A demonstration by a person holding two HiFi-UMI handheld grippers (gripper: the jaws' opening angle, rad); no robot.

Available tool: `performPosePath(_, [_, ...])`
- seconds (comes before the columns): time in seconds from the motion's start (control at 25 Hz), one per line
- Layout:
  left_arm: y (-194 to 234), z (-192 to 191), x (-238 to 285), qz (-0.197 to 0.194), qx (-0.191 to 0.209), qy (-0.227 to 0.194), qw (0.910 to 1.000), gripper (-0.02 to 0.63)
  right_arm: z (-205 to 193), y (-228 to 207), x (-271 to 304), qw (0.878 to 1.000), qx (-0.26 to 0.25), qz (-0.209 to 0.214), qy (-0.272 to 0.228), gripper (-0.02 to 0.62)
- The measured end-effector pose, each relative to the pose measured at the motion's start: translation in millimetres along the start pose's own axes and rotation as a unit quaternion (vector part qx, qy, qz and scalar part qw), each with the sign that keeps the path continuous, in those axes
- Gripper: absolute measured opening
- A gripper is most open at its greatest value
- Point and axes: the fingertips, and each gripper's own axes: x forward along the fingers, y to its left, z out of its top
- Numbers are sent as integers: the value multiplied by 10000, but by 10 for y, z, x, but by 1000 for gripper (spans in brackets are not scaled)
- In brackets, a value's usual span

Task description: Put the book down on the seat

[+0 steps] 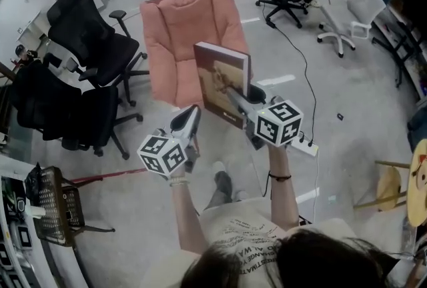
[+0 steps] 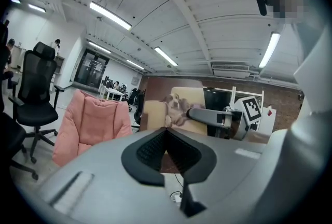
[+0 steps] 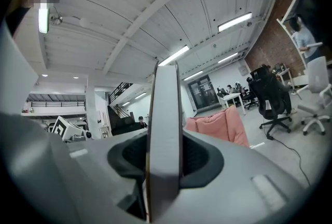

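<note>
Right gripper (image 1: 240, 99): clamped on the book (image 1: 223, 83), one jaw on each cover, biting at the lower edge. The book stands upright above the jaws with its dog-picture cover towards the person. In the right gripper view its page edge runs straight up between the pads.

Left gripper (image 1: 189, 117): jaws pressed together with nothing between them. It hangs just left of the right gripper and lower, apart from the book.

Handling (judgement):
- Hardback; the covers look stiff and flat and should not bend under the pads.
- Looks fairly heavy for a one-edge grip, and most of its weight sits above the jaws, so it will tend to tip or pivot.
- Covers look smooth, so it may slide if the grip loosens.
- Not fragile.
- A grip nearer mid-height, or the left gripper steadying the top edge, would be safer.

Surroundings:
- Pink seat (image 1: 180, 33): ahead of the right gripper and slightly left, beyond the book; soft, padded and empty. The path to it looks clear.
- Black office chairs (image 1: 90, 40): well to the left of the left gripper.
- Cable (image 1: 303, 67) on the floor: right of the right gripper, running to a power strip (image 1: 308, 145) below it, clear of the approach.
- Wooden stool (image 1: 389, 188): far right.
</note>
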Motion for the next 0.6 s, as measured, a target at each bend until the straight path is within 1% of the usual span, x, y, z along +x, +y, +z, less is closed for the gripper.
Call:
performPosePath(0.24, [341,-10,320,-189,-109,85,9997,-5,0,-274,327,9999,72,-119,-2,146])
performPosePath(0.6, [1106,89,718,-200,-211,256,9992,-5,-140,-610,1106,9989,298,-249,262,146])
